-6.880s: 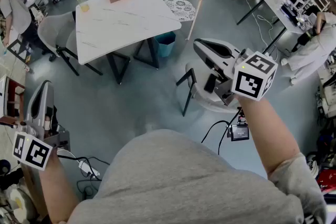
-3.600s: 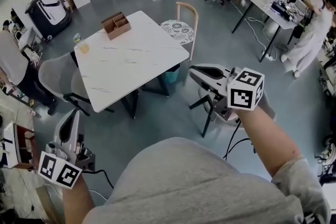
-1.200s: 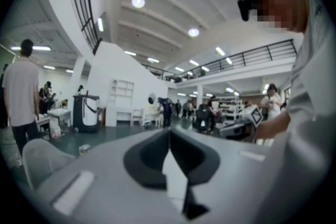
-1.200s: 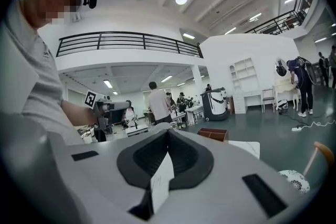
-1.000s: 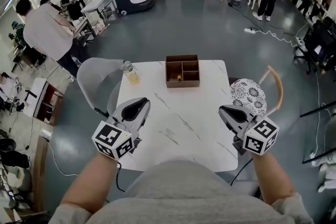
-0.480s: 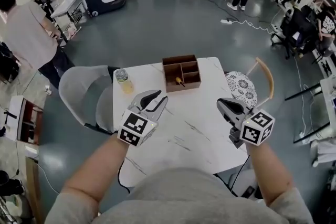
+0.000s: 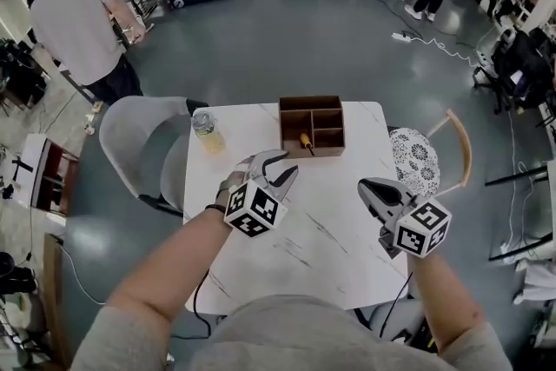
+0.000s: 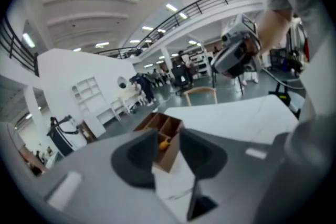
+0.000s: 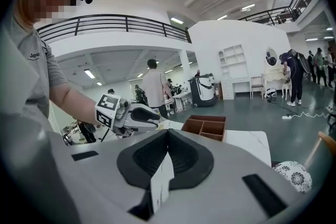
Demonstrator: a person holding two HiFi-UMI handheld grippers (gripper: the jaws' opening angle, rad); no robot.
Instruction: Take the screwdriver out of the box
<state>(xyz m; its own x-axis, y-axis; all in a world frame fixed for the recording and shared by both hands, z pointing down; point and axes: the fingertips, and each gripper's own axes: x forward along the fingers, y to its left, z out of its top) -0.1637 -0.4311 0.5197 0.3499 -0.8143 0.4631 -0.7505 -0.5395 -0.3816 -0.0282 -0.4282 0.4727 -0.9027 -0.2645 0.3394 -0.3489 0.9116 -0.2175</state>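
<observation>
A brown wooden box [image 7: 311,126] with several compartments stands at the far side of the white marble table [image 7: 339,248]. A screwdriver [image 7: 306,142] with an orange-yellow handle lies in one of its near compartments. My left gripper [image 7: 282,163] hovers over the table a little short of the box, its jaws opening with nothing between them. In the left gripper view the box [image 8: 157,124] and the orange handle [image 8: 165,144] show beyond the gap of the left gripper [image 8: 167,137]. My right gripper [image 7: 364,185] hangs to the right, shut and empty. In its own view, the right gripper [image 9: 167,135] faces the box [image 9: 206,127].
A small bottle of yellow liquid [image 7: 207,133] stands on the table's far left corner. A grey chair [image 7: 139,143] is at the table's left, a wooden chair with a patterned cushion [image 7: 415,162] at its right. A person [image 7: 82,13] stands at the far left.
The view has come up to the table. My left gripper moved forward and down toward the box, rolled, and its jaws spread apart. The right gripper sank a little and stayed shut.
</observation>
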